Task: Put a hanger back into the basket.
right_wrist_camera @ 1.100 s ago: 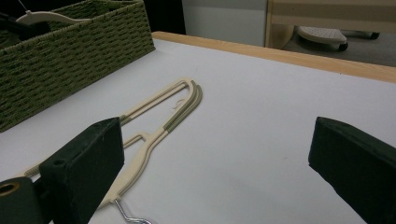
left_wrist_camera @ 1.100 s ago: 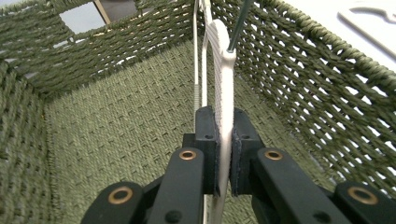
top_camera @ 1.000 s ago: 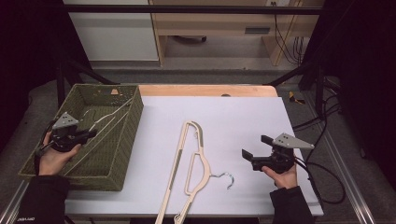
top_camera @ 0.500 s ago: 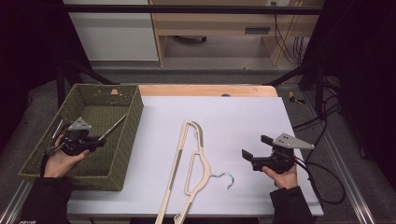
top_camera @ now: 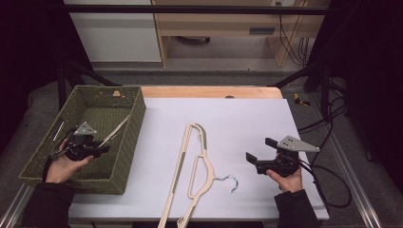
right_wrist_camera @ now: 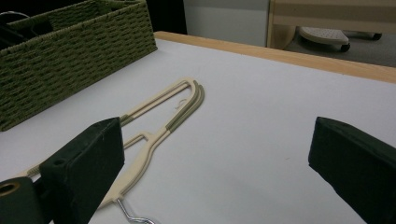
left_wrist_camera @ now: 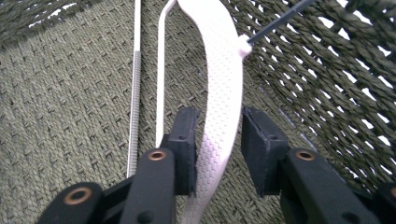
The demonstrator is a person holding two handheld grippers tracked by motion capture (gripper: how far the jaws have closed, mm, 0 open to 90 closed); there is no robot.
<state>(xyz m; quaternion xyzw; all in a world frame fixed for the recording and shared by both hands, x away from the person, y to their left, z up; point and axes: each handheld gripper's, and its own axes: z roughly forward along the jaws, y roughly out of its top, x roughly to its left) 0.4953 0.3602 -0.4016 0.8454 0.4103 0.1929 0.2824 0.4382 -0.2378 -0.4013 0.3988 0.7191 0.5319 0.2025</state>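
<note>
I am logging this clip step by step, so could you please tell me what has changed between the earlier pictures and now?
The left gripper lowered the white hanger into the green basket, and its jaws have just been opening, the hanger between them but unpressed. The right gripper, open, and the beige hanger on the table stayed put.

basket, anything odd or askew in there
Nothing damaged. A white hanger lies slanted in the basket, its metal hook against the woven wall. The left claw has just been opening around it, pads apart from it.
</note>
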